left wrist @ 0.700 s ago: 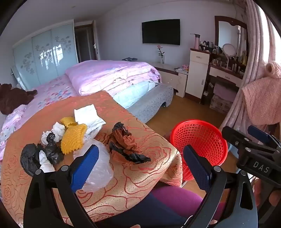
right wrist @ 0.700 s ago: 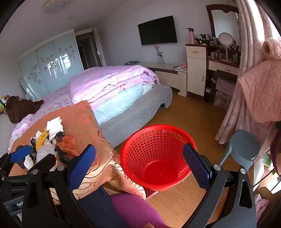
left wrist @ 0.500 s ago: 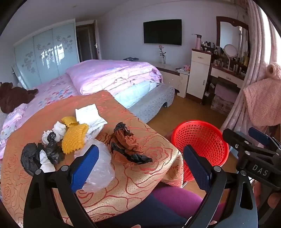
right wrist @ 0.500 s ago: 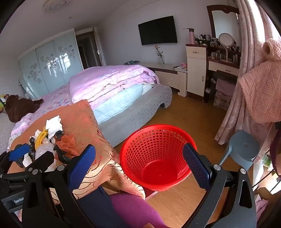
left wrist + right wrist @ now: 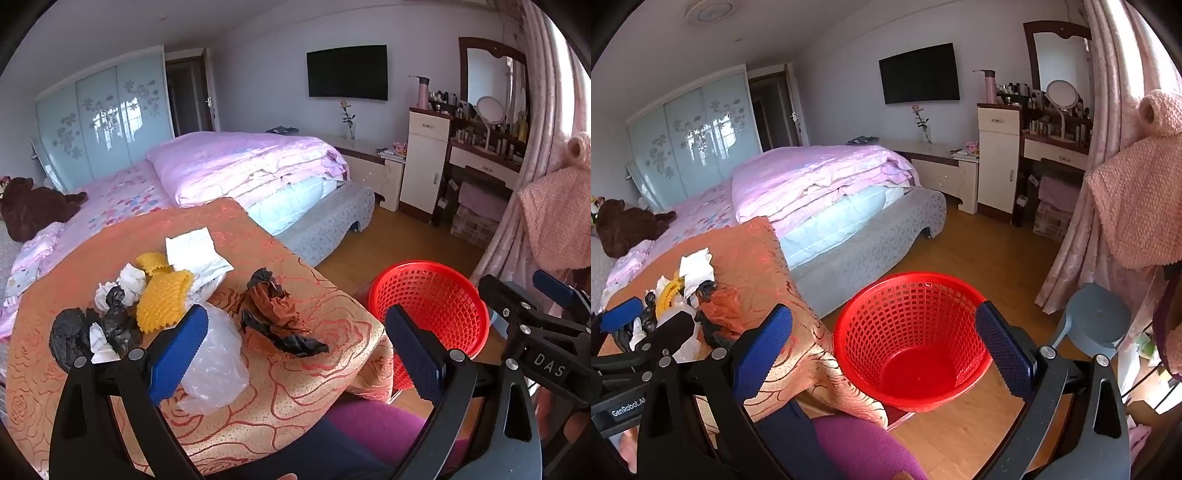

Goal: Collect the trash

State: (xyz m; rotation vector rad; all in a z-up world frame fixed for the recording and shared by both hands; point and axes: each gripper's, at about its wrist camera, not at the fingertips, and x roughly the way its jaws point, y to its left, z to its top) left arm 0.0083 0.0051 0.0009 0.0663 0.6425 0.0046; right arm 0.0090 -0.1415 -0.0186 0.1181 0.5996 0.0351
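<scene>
Both tongs gape empty: left tongs (image 5: 295,350) at lower centre above the counter (image 5: 295,398), where the trash pile (image 5: 162,306) sits at centre left; right tongs (image 5: 882,341) frame the red basket (image 5: 912,339) on the floor

bed (image 5: 251,173) | wall TV (image 5: 347,72) | dresser (image 5: 1056,147) | wood floor (image 5: 990,258)

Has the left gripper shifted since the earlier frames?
Yes, slightly: in its own view the TV and red basket drift rightward, so the left gripper, jaws open, has turned a little left.
</scene>
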